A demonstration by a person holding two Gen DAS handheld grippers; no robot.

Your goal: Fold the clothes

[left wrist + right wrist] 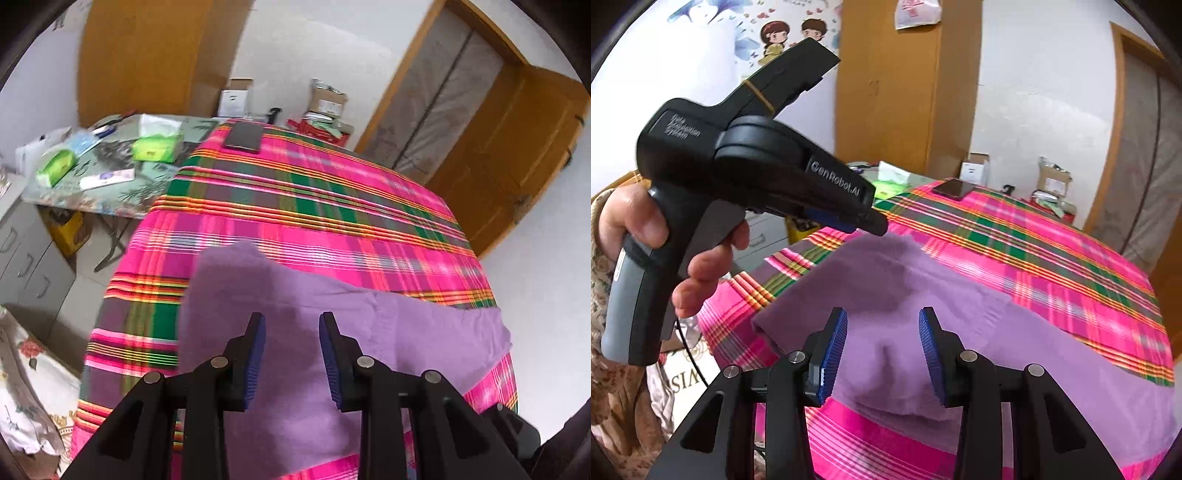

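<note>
A purple garment [332, 332] lies spread flat on the bed's pink plaid cover [314, 192], near its front edge. Just above the cloth, my left gripper [292, 334] hangs open, its blue pads [258, 354] apart with nothing between them. In the right wrist view the same purple garment [960, 314] runs across the plaid cover [1052, 258]. My right gripper [882, 332] is open over the garment's near fold and holds nothing. A hand [639, 221] holds the left gripper [876, 222] above the garment's far left corner.
A dark phone [243, 137] lies at the far edge of the bed. Left of the bed stands a side table [110, 192] with green tissue boxes [155, 147]. Cardboard boxes [327, 103] stack by the far wall, a wooden door [517, 155] is at right, and grey drawers [26, 254] at left.
</note>
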